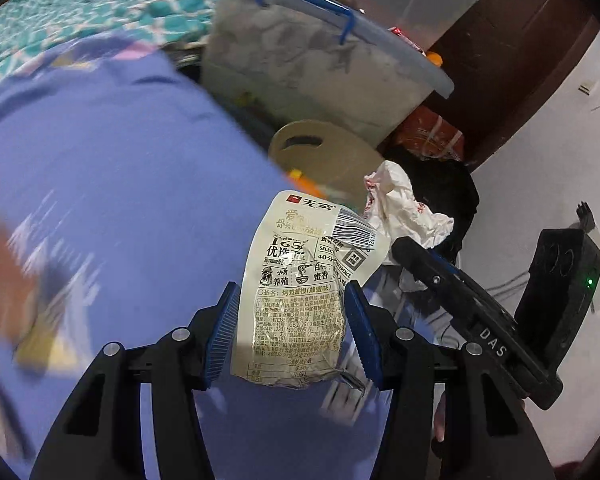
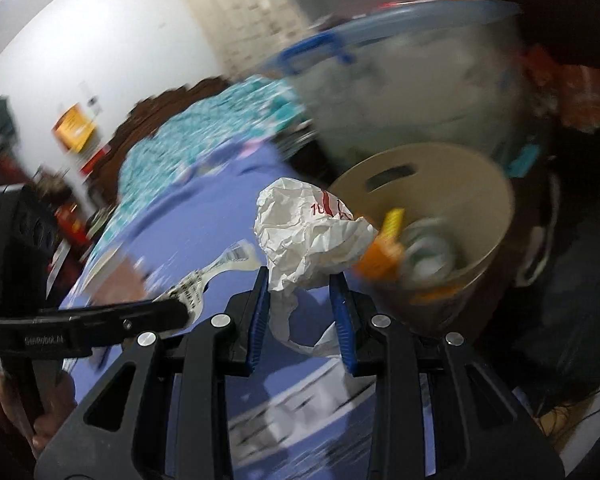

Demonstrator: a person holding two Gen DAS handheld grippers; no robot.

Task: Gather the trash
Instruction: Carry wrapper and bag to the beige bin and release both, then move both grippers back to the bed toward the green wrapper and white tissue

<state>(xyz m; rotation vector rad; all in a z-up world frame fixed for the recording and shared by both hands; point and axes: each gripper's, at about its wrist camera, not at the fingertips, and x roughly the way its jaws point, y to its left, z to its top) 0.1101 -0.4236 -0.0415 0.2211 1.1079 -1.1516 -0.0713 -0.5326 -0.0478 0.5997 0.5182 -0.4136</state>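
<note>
left tongs (image 1: 292,312) grip cream printed wrapper (image 1: 300,292) (barcoded) | right tongs (image 2: 302,300) pinch crumpled white paper (image 2: 304,232)

The left gripper (image 1: 292,300) clamps a printed food wrapper (image 1: 300,292); a tan bin (image 1: 324,156) stands at twelve o'clock behind it.

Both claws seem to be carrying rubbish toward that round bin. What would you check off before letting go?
1. Left gripper grips the food wrapper: ok.
2. Right gripper clamps the crumpled paper: ok.
3. Tan bin open on top, with room inside: ok.
4. Crumpled paper over the bin's opening: not ok, it hangs beside the rim.
5. Wrapper over the bin: not ok.
6. Grippers clear of each other: cannot tell.
</note>
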